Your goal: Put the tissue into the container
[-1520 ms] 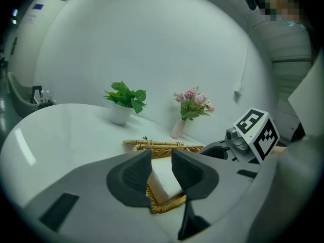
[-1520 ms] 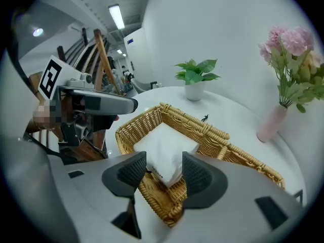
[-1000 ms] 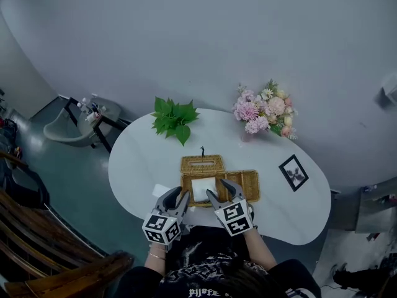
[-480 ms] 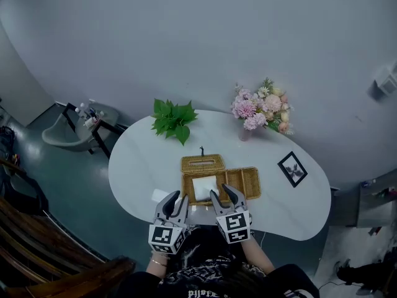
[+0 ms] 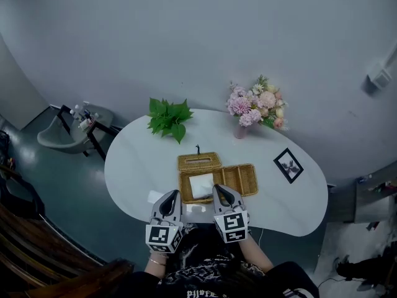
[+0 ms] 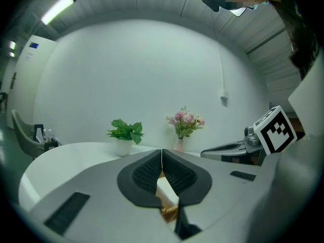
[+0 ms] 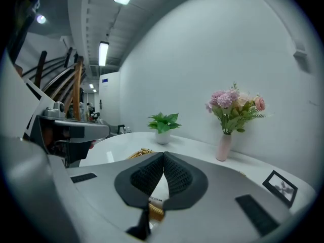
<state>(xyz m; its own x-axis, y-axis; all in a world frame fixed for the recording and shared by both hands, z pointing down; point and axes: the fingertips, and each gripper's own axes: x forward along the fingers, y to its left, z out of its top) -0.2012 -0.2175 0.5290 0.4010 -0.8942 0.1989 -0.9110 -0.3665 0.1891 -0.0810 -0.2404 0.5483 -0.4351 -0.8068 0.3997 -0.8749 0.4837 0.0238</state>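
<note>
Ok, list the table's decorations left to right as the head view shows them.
green potted plant → vase of pink flowers → black picture frame

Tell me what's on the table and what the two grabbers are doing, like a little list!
table: white, rounded
basket: open wicker, near the front edge
tissue pack: white, lying in the basket's left part
wicker lid: just behind the basket
plant: green, at the back
flowers: pink, in a vase
picture frame: lying flat on the right
left gripper: jaws have just been closing, now shut, nothing between them
right gripper: jaws have just been closing, now shut, nothing between them
</note>
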